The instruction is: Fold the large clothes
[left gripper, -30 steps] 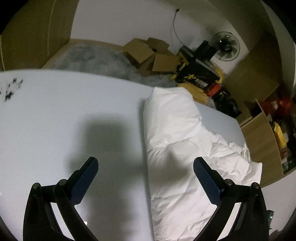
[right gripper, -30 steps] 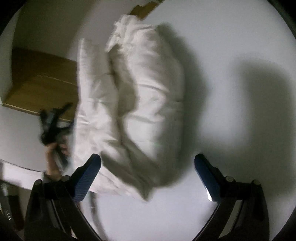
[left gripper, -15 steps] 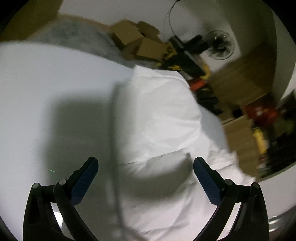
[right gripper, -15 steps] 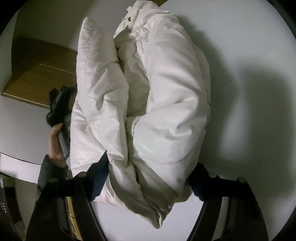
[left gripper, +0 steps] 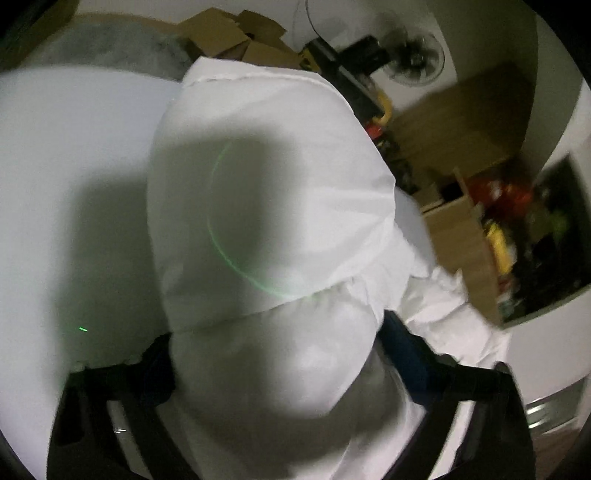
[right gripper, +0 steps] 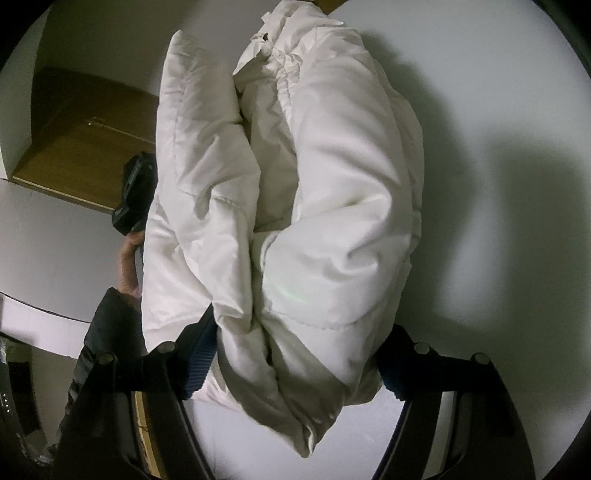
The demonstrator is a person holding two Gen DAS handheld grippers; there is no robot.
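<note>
A puffy white jacket (left gripper: 266,184) lies folded lengthwise in a thick roll on the white table (left gripper: 74,147). My left gripper (left gripper: 277,332) straddles one end of the roll. Its jaws are closing and the padding fills the gap, touching both fingers. In the right wrist view the jacket (right gripper: 332,184) runs away from me, two layers side by side. My right gripper (right gripper: 299,328) is at the other end, jaws closing, its blue pads squeezing the bunched fabric. The left gripper's black body (right gripper: 135,192) shows beside the jacket, held by a hand (right gripper: 129,254).
Beyond the table's far edge lie cardboard boxes (left gripper: 221,33), a grey rug (left gripper: 110,44), a fan (left gripper: 413,55) and a wooden shelf with clutter (left gripper: 461,236). A dark sleeve (right gripper: 107,325) is at the left. Bare table (right gripper: 498,110) lies right of the jacket.
The left gripper came forward and down from bare table onto the jacket's end, and its jaws narrowed. The right jaws closed in on the jacket's near end, bunching it.
</note>
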